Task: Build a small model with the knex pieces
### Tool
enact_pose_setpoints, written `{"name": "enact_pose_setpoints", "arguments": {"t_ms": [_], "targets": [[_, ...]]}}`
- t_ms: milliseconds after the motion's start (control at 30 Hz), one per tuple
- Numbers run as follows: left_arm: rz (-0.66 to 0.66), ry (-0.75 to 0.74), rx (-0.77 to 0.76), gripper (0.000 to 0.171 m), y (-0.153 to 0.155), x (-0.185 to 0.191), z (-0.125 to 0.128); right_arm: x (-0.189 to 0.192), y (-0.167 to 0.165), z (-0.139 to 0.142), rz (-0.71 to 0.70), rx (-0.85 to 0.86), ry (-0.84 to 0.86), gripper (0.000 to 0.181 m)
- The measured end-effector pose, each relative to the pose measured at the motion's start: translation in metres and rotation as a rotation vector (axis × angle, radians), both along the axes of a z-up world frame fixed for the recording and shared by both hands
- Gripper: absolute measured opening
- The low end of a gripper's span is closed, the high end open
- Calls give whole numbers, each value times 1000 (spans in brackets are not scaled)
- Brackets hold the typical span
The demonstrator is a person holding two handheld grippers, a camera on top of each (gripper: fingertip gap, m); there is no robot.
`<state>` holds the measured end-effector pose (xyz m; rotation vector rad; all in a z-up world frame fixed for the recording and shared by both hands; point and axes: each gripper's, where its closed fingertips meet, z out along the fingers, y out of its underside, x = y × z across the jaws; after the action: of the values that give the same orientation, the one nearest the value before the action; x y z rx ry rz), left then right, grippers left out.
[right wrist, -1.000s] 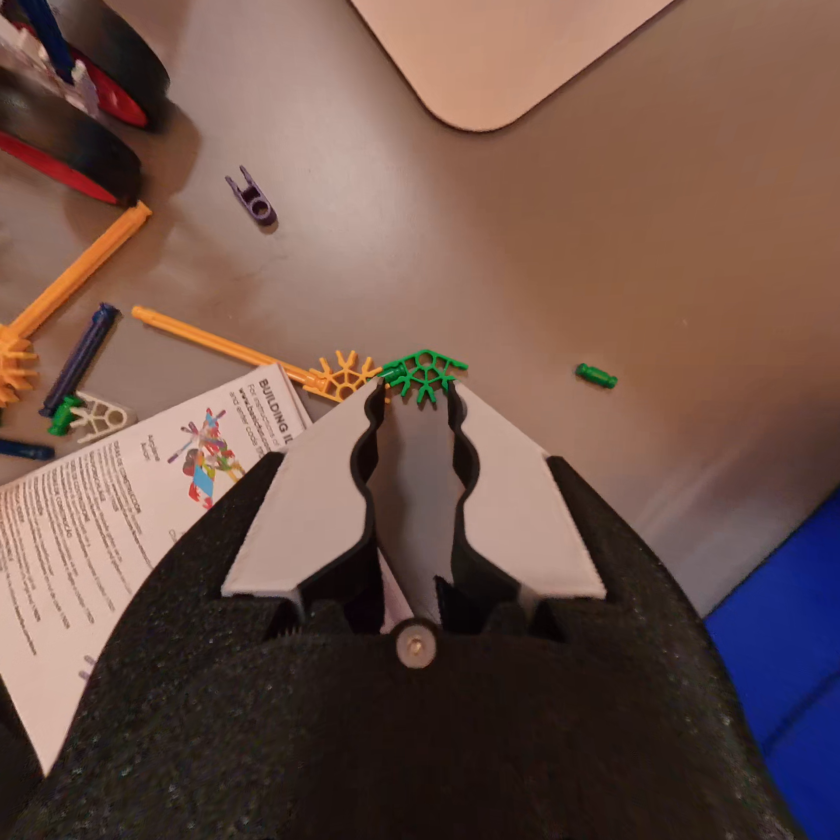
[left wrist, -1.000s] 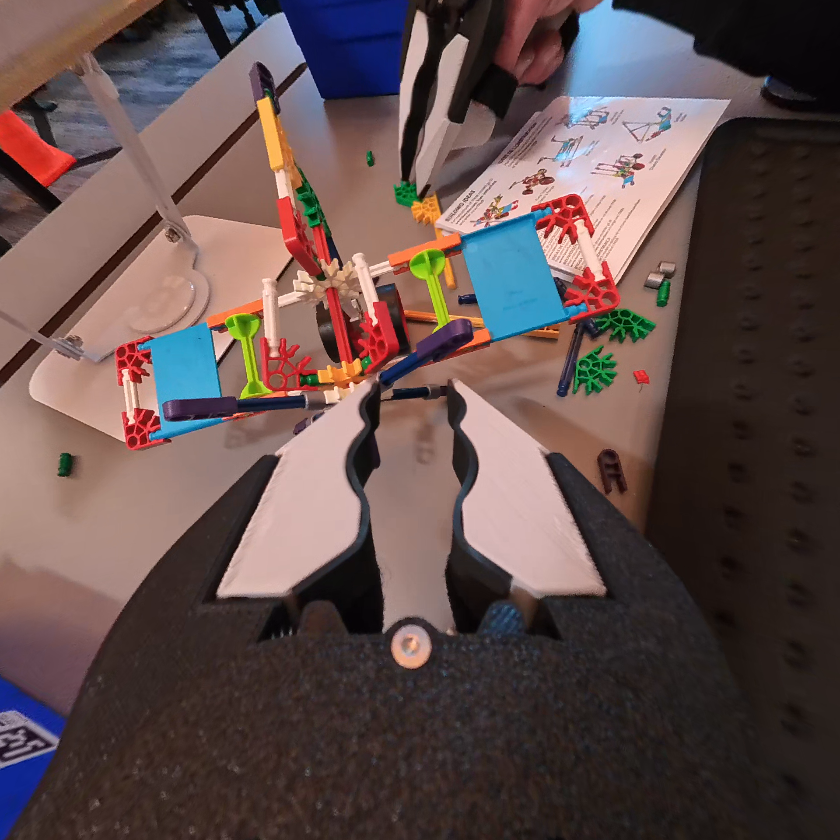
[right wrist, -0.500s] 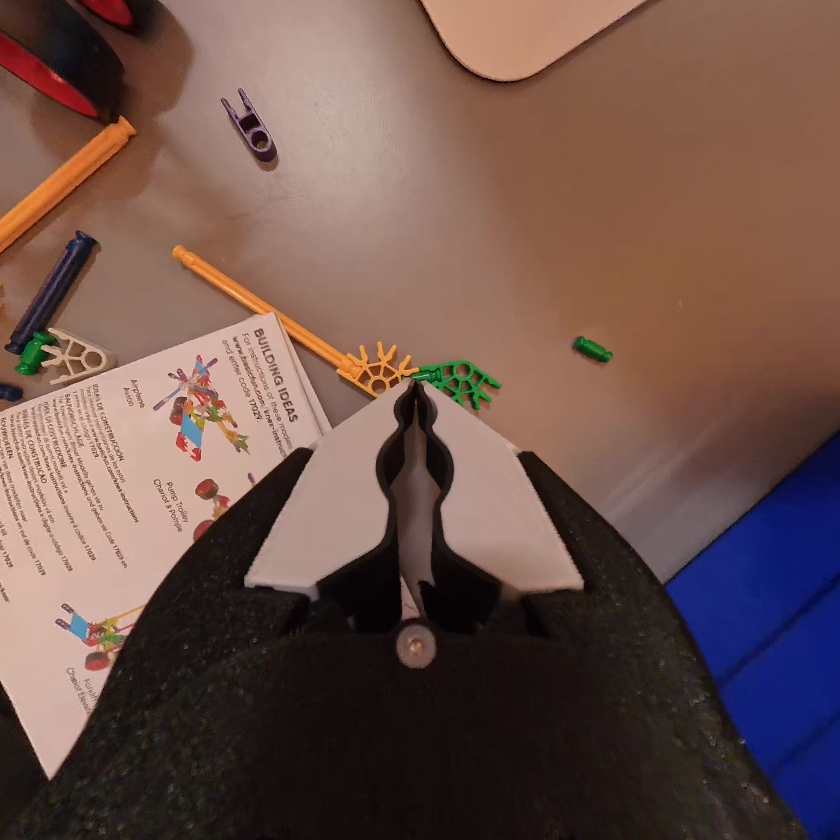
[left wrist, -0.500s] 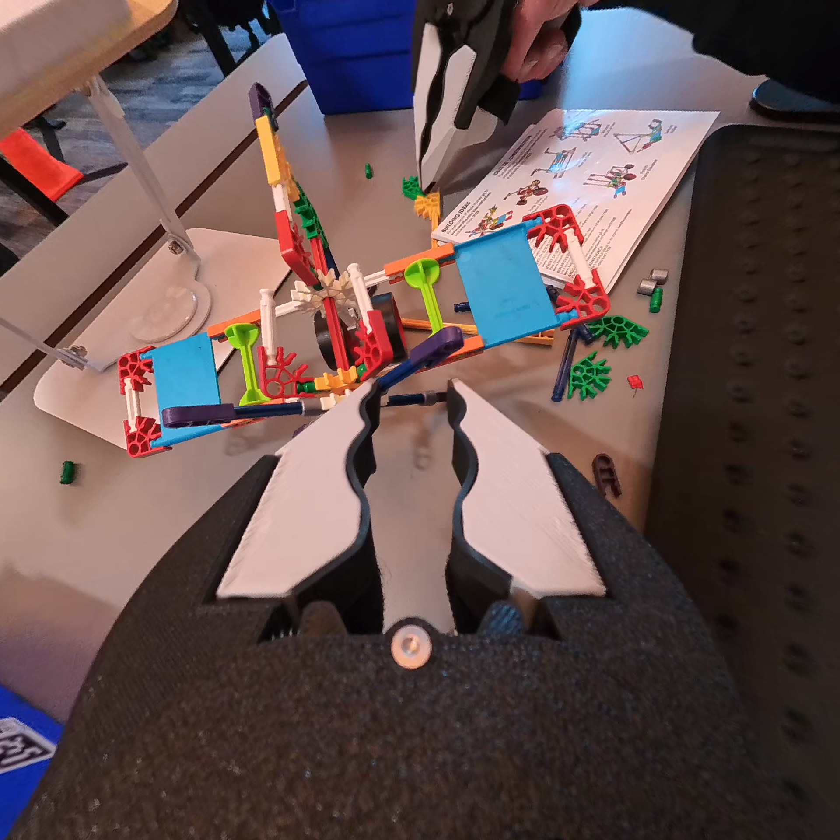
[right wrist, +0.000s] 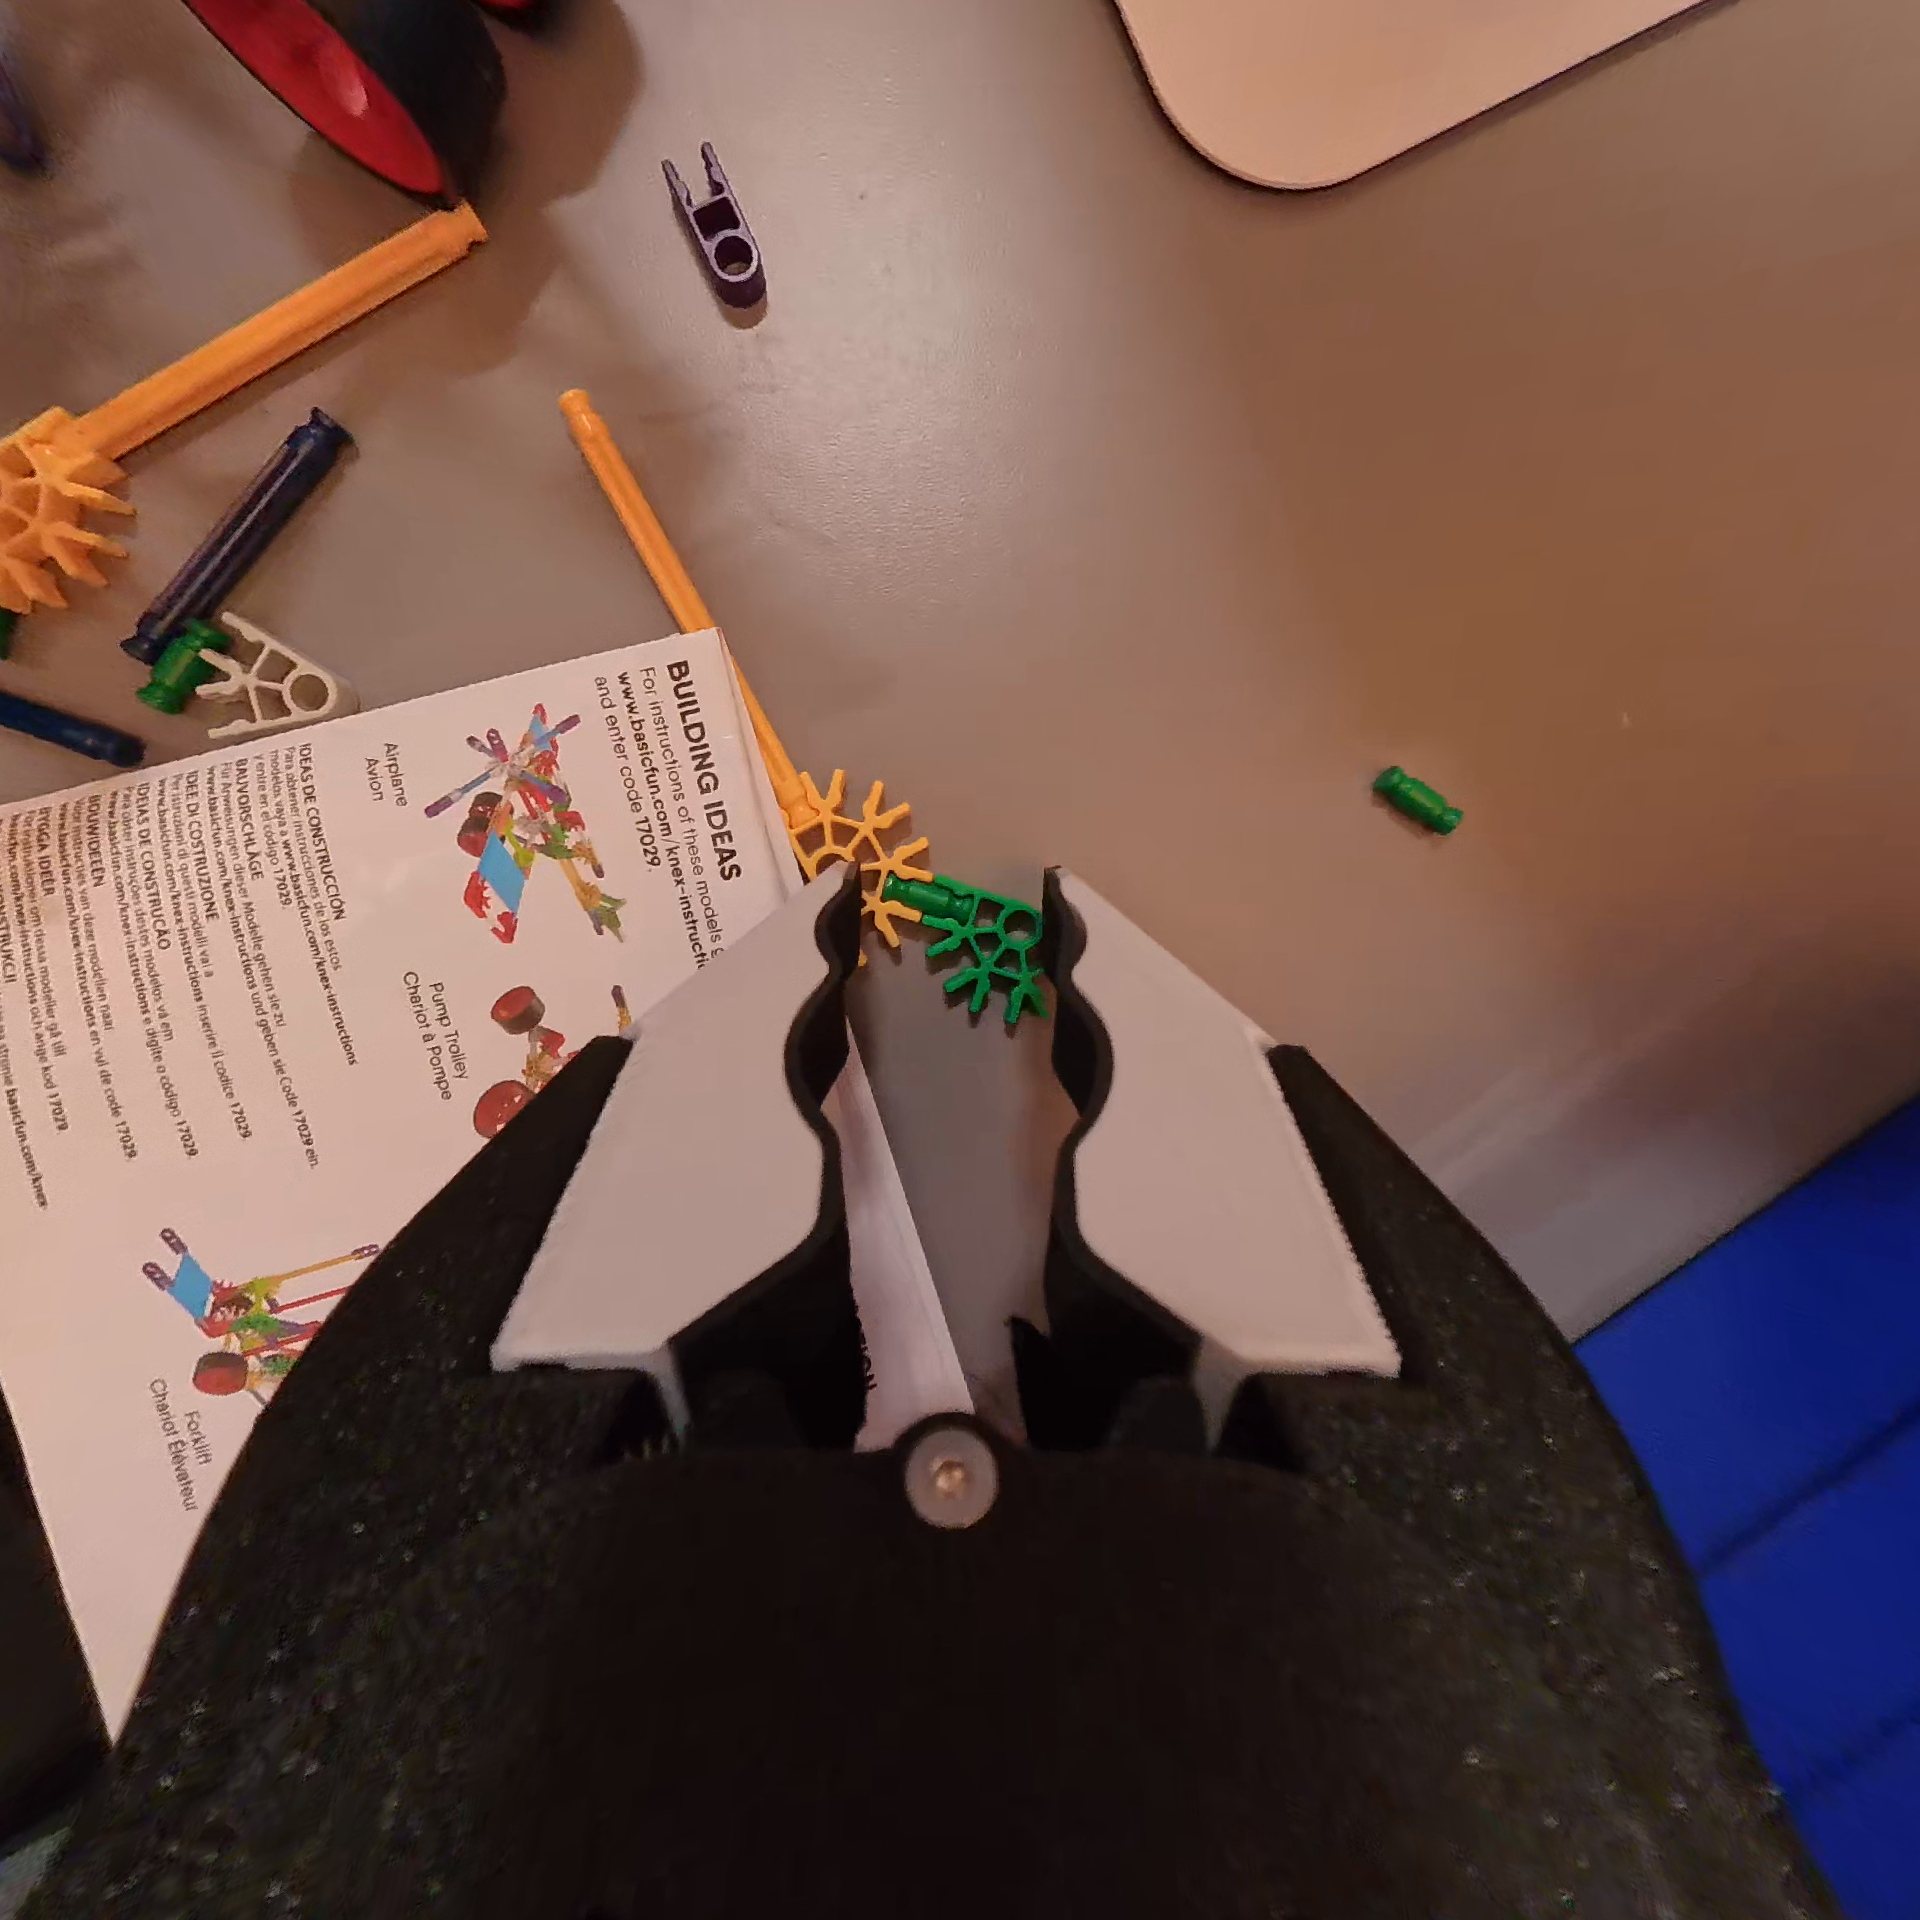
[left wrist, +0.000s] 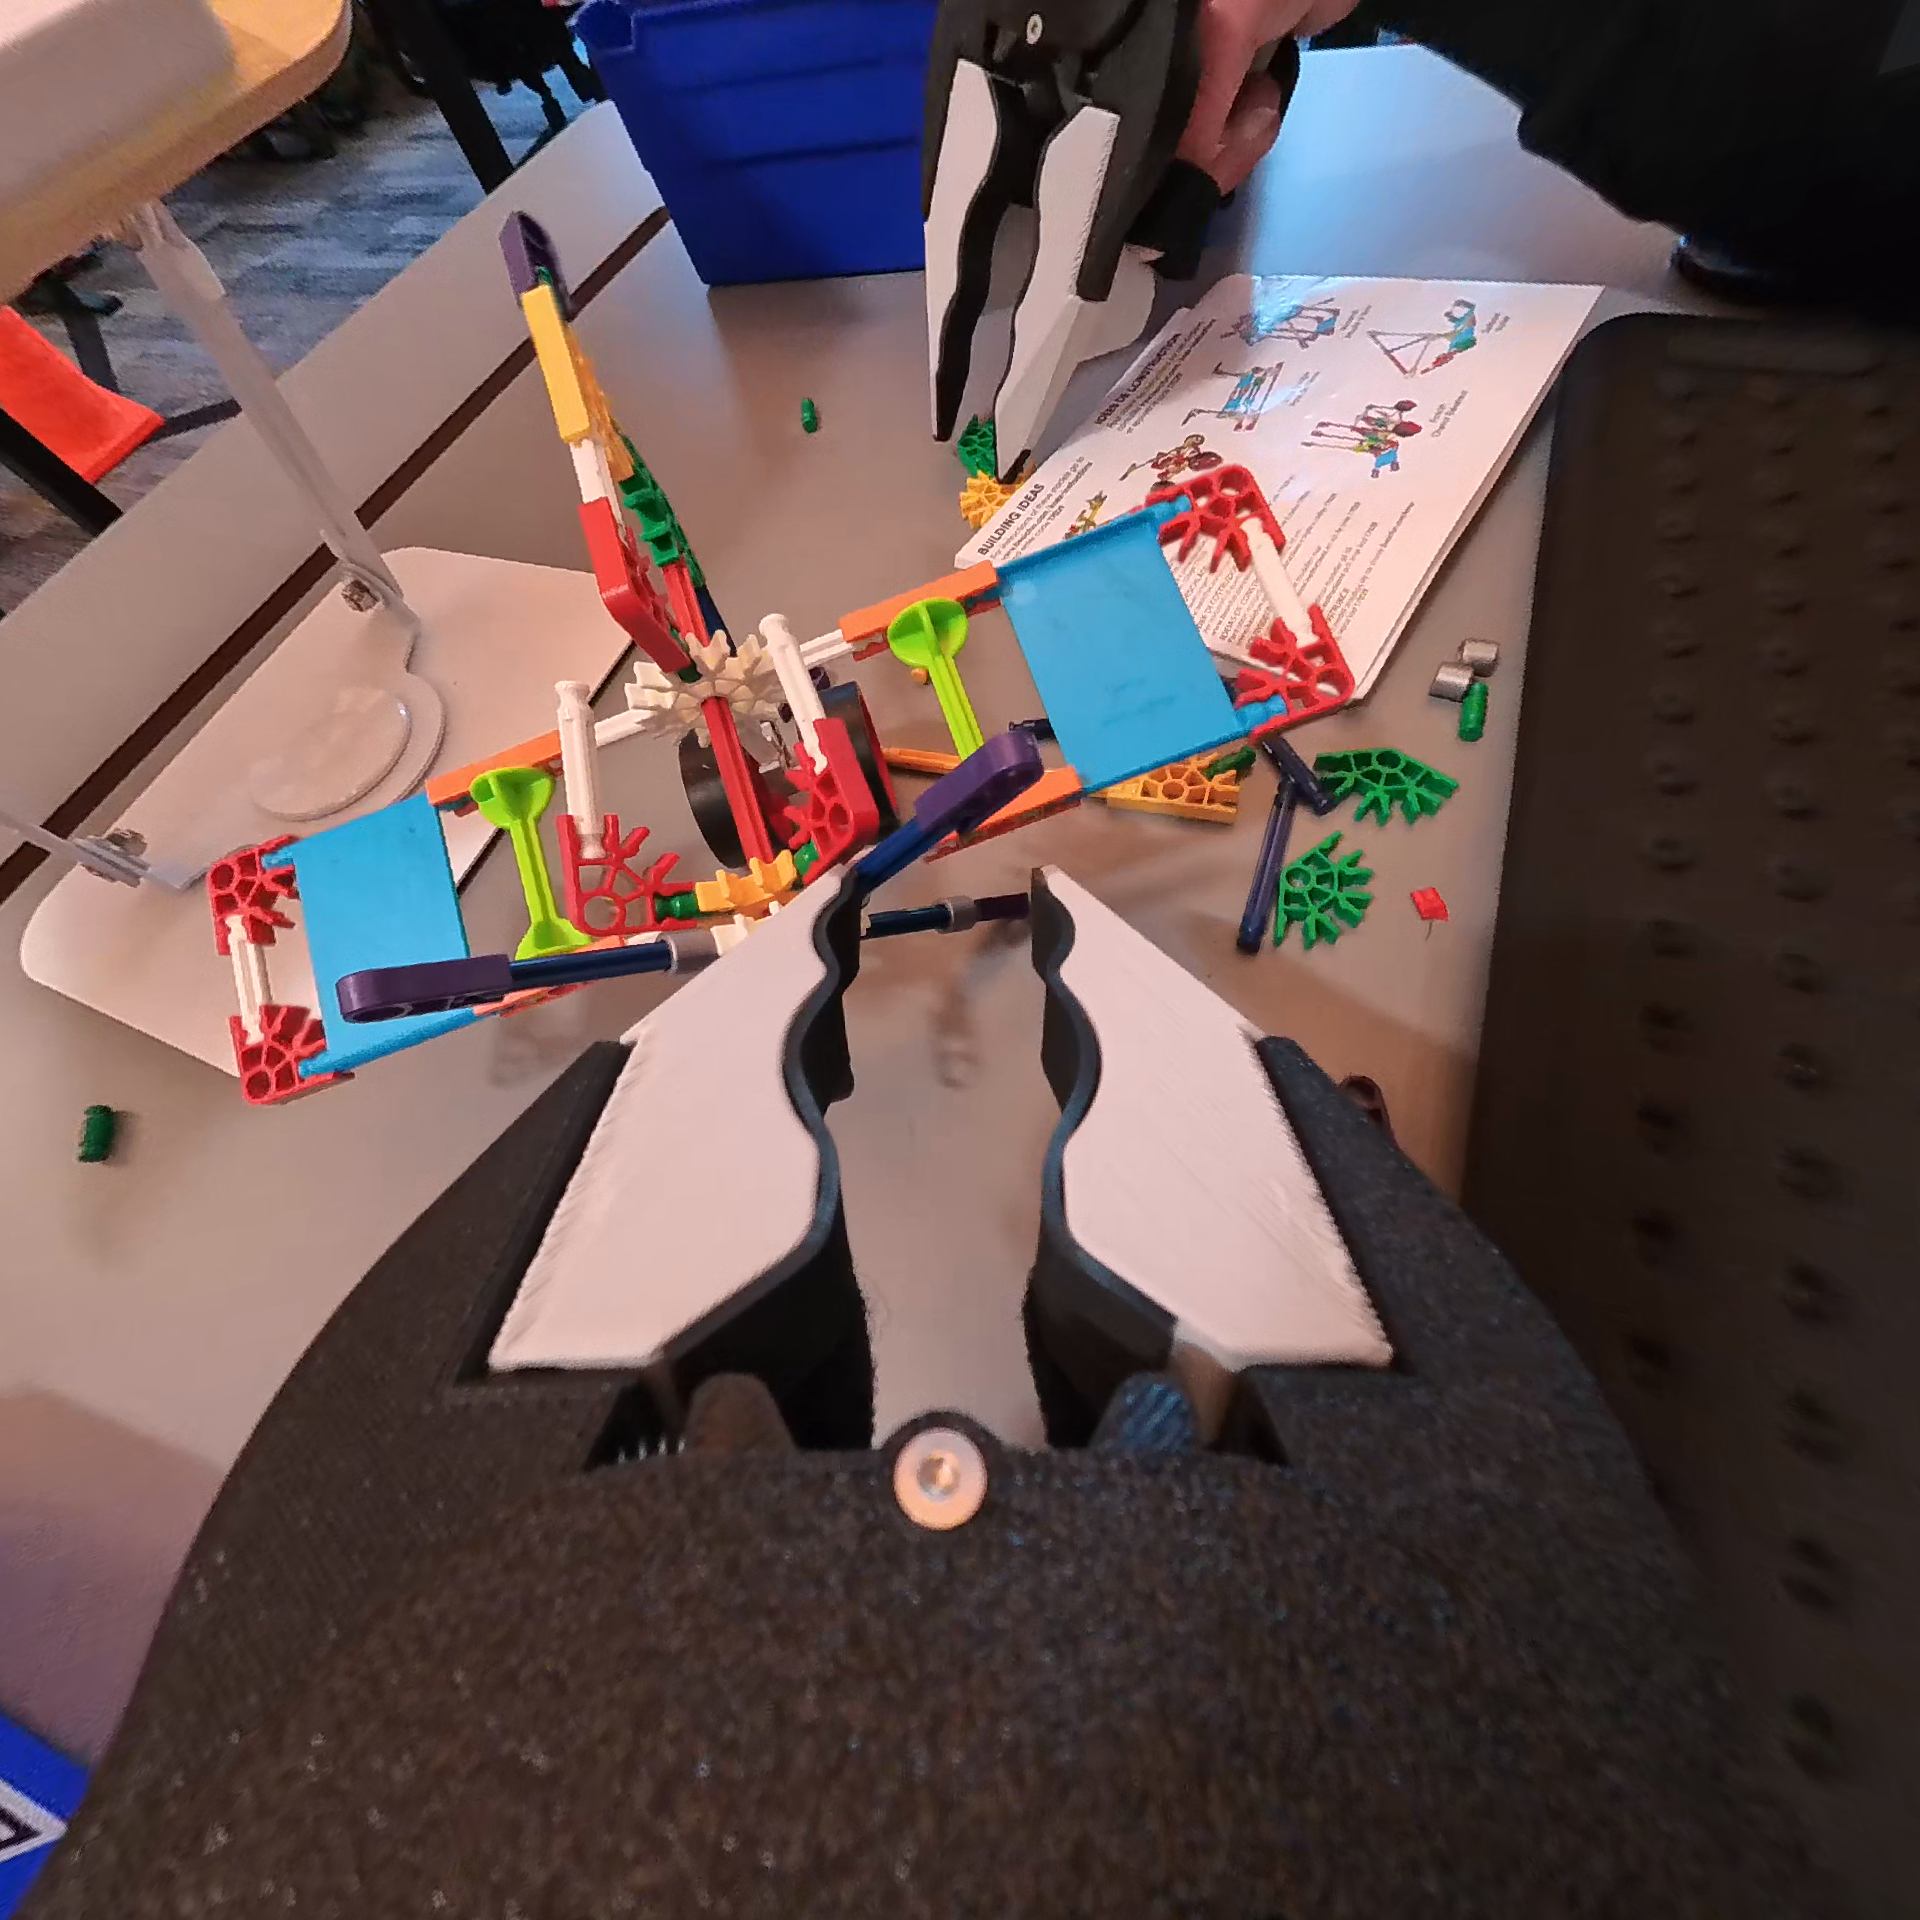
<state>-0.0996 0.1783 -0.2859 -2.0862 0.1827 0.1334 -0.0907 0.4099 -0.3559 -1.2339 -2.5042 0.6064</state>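
Green connector (right wrist: 987, 951), a small fan-shaped toy piece with a short green rod plugged into it, lies flat on the grey surface (right wrist: 1299, 499) between the tips of the right hand-held gripper (right wrist: 948, 904). That gripper's jaws stand wide apart and point down at the piece; its right finger (right wrist: 1164, 1101) is just beside the connector, though actual contact cannot be told. A yellow connector (right wrist: 857, 842) on a long yellow rod (right wrist: 675, 582) touches the green piece at its far left, next to the corner of a printed leaflet (right wrist: 312, 935). A loose green peg (right wrist: 1416, 799) lies well apart to the right, and a purple clip (right wrist: 722, 234) lies farther off.

The left hand-held gripper (left wrist: 940, 899) is also wide and holds nothing. Just beyond its tips stands a colourful toy model (left wrist: 727, 727) with blue panels, red corner pieces and a black wheel; a thin dark blue rod (left wrist: 914, 920) of the model crosses the gap at the fingertips. To the right of the model lie two more loose green pieces (left wrist: 1351, 831). A blue bin (left wrist: 769, 135) stands at the far edge.
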Motion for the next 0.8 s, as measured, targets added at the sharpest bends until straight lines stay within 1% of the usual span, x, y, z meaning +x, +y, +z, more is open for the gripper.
{"name": "enact_pose_setpoints", "arguments": {"t_ms": [100, 200, 333, 433, 633, 733, 800], "targets": [[-13, -5, 2, 32, 2, 3, 0, 1, -2, 3, 9, -9, 25, 35], [-22, -4, 2, 32, 5, 5, -1, 0, -11, 13, 19, -86, 68, 35], [-27, -1, -1, 32, 6, 5, -2, 2, -18, 10, 49, -111, 63, 35], [-31, -5, 2, 30, 7, 4, -2, 0, -16, 2, 35, -90, 44, 36], [-42, -30, 20, 30, 10, 4, -1, 1, -13, 2, 22, -131, 49, 36], [-40, -55, 31, 28, 10, 3, -2, -5, -6, 7, -23, -138, 85, 36], [-30, -66, 29, 28, 9, 0, -3, -6, -3, 1, -45, -135, 65, 36]]}}
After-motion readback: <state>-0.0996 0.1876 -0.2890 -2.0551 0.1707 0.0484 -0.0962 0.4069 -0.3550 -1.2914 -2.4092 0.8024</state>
